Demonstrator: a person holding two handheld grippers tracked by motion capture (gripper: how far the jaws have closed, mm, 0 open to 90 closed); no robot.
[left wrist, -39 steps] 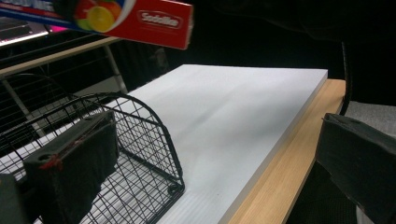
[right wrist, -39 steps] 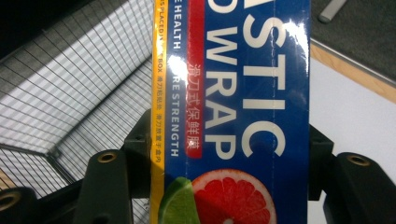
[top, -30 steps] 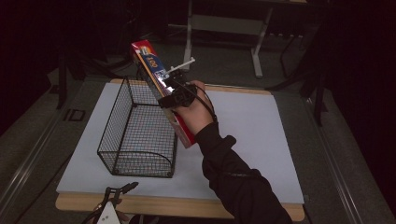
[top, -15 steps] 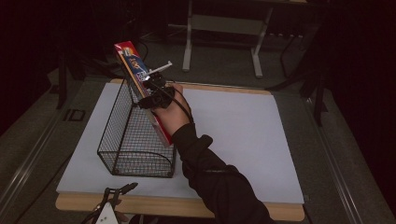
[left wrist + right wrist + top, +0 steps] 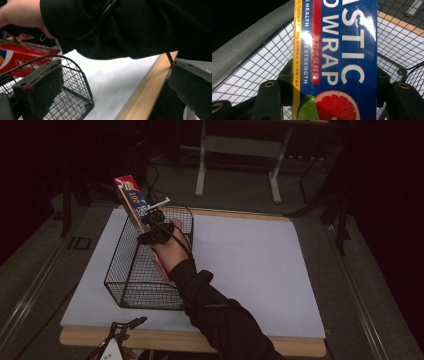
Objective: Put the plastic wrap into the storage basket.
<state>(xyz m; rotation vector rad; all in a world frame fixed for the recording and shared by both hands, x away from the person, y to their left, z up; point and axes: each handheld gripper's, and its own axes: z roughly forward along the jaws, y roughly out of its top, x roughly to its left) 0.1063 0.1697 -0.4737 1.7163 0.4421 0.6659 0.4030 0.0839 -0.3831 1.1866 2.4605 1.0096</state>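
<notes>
Nearest edge of the counter [image 5: 295, 346]: the left gripper [image 5: 121, 334] rests low at the front lip, its 2 jaws wide apart with nothing between them. From the left gripper view, 1 pad sits in front of the near corner of the wire basket [image 5: 75, 85], the other over the wooden edge; bare white sheet lies between them.

Further in: a dark sleeve [image 5: 220, 315] reaches from the bottom edge toward the basket [image 5: 145, 270], which stands on the left part of the white sheet [image 5: 250, 265]. The hand [image 5: 172, 247] at the end of the sleeve carries the right gripper [image 5: 155, 227] over the basket's right side.

The right gripper's jaws are clamped on a long plastic wrap box [image 5: 137, 212], red and blue, held at its middle. The box is tilted: the lower end dips inside the basket along the right wall, the upper end sticks out above the far rim, leaning away and to the left. The right gripper view shows the blue face of the box [image 5: 337, 62] with a grapefruit and lime print, 1 jaw on each long side, basket mesh behind.

Beyond the counter: dark floor, grey metal frame legs [image 5: 237, 160].
</notes>
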